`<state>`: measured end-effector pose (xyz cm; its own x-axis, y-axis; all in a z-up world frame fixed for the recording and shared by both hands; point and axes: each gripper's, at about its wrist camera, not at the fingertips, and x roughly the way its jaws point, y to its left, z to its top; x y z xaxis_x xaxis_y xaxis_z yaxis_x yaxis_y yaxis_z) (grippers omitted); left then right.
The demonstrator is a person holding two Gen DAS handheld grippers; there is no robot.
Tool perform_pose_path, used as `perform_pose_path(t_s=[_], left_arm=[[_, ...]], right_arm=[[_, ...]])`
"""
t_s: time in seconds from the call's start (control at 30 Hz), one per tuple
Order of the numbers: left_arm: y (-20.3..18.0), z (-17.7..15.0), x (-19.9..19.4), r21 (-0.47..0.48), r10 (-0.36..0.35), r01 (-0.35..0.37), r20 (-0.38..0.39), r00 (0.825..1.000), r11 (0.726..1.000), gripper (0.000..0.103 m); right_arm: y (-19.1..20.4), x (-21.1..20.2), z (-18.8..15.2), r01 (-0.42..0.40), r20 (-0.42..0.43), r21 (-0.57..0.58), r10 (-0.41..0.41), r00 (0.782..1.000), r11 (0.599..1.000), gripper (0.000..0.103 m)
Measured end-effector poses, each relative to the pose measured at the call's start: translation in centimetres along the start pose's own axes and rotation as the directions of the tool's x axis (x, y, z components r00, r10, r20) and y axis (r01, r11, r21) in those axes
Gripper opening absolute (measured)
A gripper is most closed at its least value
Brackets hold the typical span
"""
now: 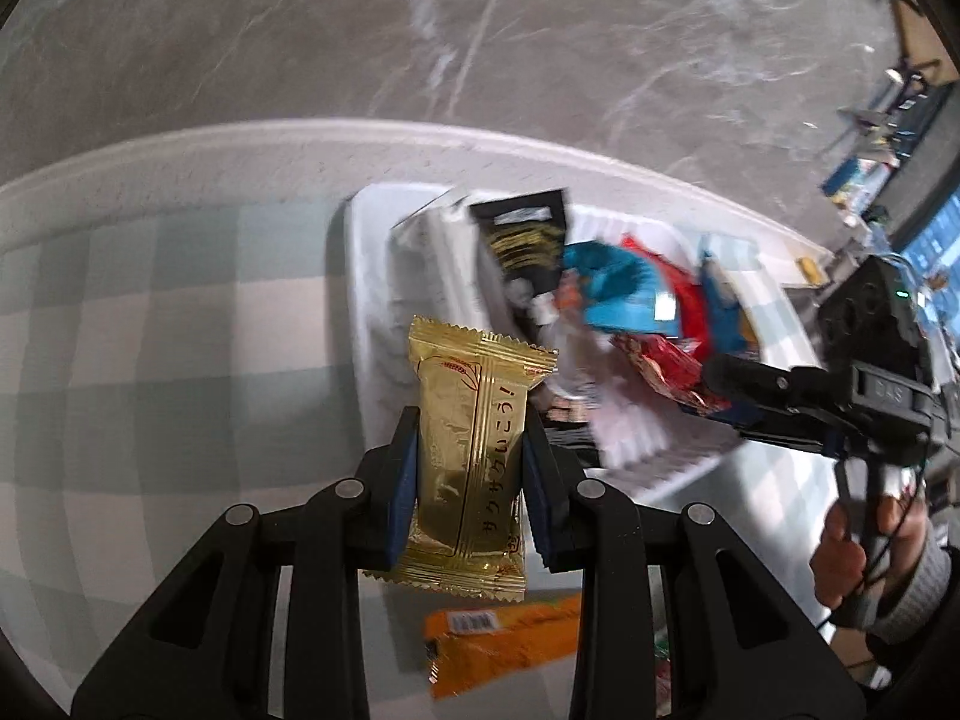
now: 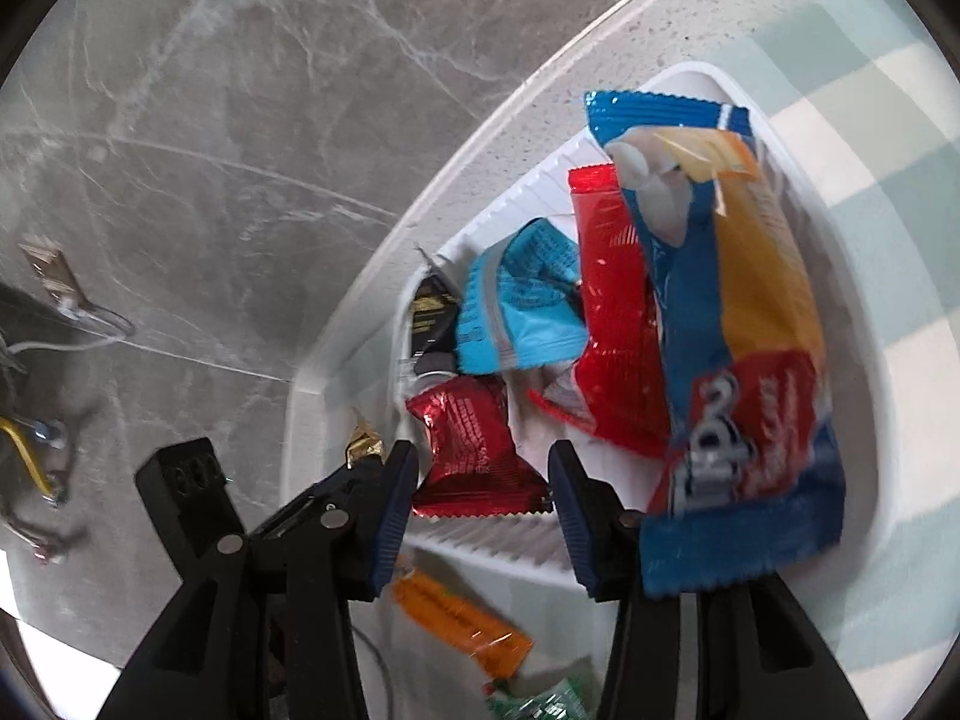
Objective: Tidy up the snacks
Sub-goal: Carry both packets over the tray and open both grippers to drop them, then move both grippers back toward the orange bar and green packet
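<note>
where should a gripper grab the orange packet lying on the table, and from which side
Take the orange packet across its narrow width near the middle, coming from above. It lies flat, long and thin on the table, outside the white tray, so its long edges are the easiest to pinch.

Soft even daylight, no hard shadows, glare glinting off the gold wrapper, heavy motion smear over the snack pile and white tray, fisheye bending the desk edge, dark vignette in every corner
</note>
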<state>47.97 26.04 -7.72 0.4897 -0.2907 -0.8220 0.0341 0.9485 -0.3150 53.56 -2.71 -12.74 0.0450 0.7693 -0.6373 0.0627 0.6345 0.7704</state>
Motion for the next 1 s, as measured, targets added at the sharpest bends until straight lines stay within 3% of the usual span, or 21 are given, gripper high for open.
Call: perform_pose_path(t_s=[0.17, 0.3, 0.37, 0.43, 0.73, 1.0], left_arm=[[0.1, -0.5, 1.1, 0.01, 0.017, -0.017, -0.005, 1.0, 1.0, 0.033], [-0.4, -0.5, 1.0, 0.012, 0.001, -0.001, 0.015, 1.0, 1.0, 0.049], [-1.0, -0.5, 0.7, 0.033, 0.021, -0.022, 0.03, 0.999, 0.999, 0.053], [-1.6, -0.4, 0.6, 0.059, 0.053, -0.055, 0.045, 0.998, 0.997, 0.053], [-1.8, -0.2, -1.9, 0.042, 0.046, -0.05, 0.102, 0.994, 0.998, 0.055], [-2.2, -2.6, -5.3, 0.055, 0.063, -0.071, 0.137, 0.989, 0.996, 0.055]], right_arm=[[0.8, 1.0, -0.1, 0.066, -0.005, -0.069, -0.067, 0.998, 0.995, 0.05], [1.4, 1.0, -0.3, 0.086, 0.003, -0.101, -0.086, 0.996, 0.991, 0.057], [1.6, 0.7, -0.5, 0.092, 0.009, -0.111, -0.091, 0.996, 0.99, 0.058], [1.7, 0.3, -0.8, 0.092, 0.015, -0.12, -0.091, 0.996, 0.988, 0.058], [1.6, -1.9, -2.2, 0.086, 0.035, -0.133, -0.082, 0.996, 0.987, 0.063], [2.2, -4.6, -4.4, 0.125, 0.056, -0.205, -0.116, 0.992, 0.971, 0.066]])
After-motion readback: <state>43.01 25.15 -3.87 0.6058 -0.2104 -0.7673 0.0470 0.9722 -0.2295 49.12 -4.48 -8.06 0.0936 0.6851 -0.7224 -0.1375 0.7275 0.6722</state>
